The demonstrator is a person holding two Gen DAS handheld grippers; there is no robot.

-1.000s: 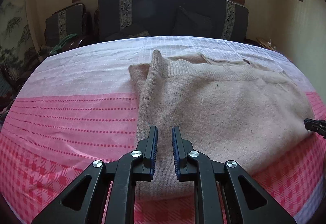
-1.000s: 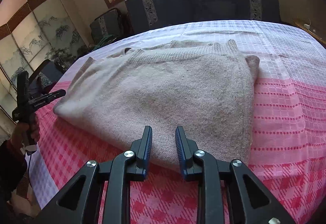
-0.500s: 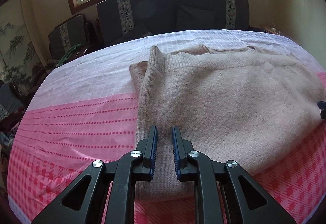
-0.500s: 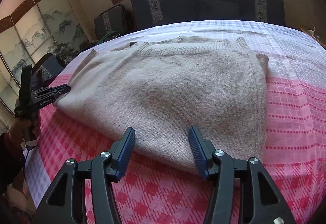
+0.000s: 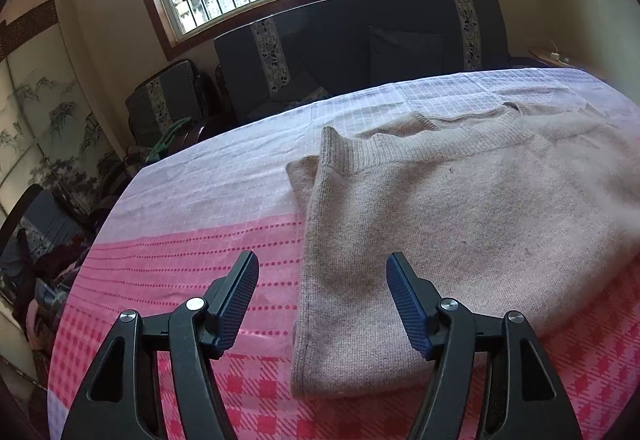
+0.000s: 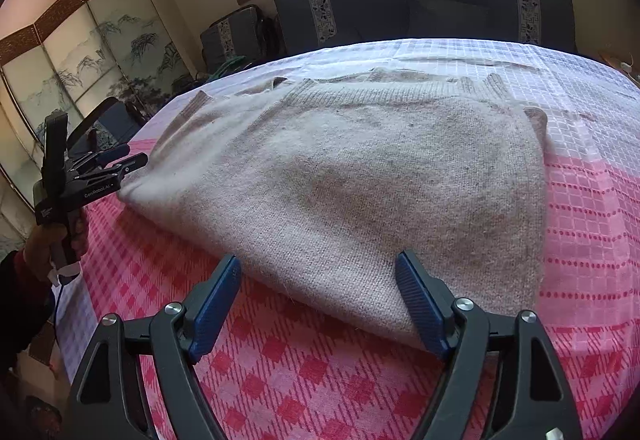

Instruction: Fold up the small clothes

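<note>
A beige knitted sweater (image 5: 460,224) lies folded flat on the pink and white checked cloth (image 5: 192,240); it also shows in the right wrist view (image 6: 360,179). My left gripper (image 5: 322,280) is open and empty, hovering over the sweater's near left corner. My right gripper (image 6: 318,278) is open and empty, just above the sweater's near edge. The left gripper also shows in the right wrist view (image 6: 120,163), open, its tips close to the sweater's left corner.
The cloth covers a table whose far edge (image 5: 360,95) meets a dark sofa (image 5: 360,47) under a barred window. A dark chair (image 5: 164,107) stands at left. A painted folding screen (image 6: 80,59) stands further left. A hand (image 6: 48,248) holds the left gripper.
Both grippers have opened wide: the right first, the left in the last half second. The left gripper has drawn back and shifted towards the sweater's left edge.
</note>
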